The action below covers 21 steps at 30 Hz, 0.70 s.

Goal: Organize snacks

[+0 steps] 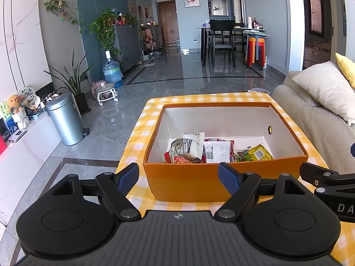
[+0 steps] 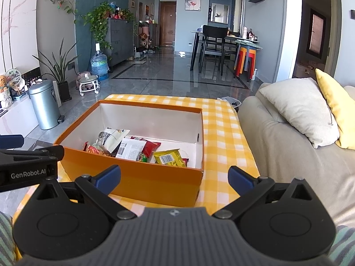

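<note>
An orange box (image 1: 182, 177) with a white inside stands on a yellow checked table (image 1: 142, 119). Several snack packets lie in its near part: a white packet (image 1: 188, 146), a red packet (image 1: 218, 143) and a yellow packet (image 1: 260, 153). My left gripper (image 1: 178, 177) is open and empty, in front of the box's near wall. In the right wrist view the box (image 2: 155, 177) is left of centre, with the white packet (image 2: 113, 138) and yellow packet (image 2: 169, 157) inside. My right gripper (image 2: 174, 179) is open and empty by the box's near right corner.
A beige sofa (image 2: 288, 155) with a beige cushion (image 2: 299, 108) and a yellow cushion (image 2: 337, 108) flanks the table on the right. A metal pedal bin (image 1: 65, 122) stands on the floor to the left. The left gripper's body (image 2: 28, 168) shows at the left edge.
</note>
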{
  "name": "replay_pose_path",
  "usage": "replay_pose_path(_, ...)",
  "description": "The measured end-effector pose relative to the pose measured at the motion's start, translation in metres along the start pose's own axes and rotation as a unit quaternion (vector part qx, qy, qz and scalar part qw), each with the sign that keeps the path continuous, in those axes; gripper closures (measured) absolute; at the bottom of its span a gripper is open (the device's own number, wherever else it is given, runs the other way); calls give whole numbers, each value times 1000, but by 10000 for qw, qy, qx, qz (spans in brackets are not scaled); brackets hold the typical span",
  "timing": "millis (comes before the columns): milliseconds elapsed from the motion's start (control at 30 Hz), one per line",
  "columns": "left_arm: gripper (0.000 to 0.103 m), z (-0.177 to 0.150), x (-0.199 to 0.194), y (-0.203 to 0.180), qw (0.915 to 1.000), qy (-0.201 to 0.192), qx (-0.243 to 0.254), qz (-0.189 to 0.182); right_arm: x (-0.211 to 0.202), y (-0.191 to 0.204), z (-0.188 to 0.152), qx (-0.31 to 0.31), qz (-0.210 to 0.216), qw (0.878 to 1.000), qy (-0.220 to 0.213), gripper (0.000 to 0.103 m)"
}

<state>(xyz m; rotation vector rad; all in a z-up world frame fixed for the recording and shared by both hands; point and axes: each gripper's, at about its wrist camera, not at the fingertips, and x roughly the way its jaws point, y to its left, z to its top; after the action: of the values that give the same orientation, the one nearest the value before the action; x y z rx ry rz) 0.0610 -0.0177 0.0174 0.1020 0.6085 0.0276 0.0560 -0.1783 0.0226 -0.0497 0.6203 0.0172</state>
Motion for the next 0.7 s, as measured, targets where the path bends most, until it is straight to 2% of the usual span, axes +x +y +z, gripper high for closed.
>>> replay_pose_path(700,8,7,-6,7,10000,-11,-12,46,1,-3,-4,144,17,9998,117,4)
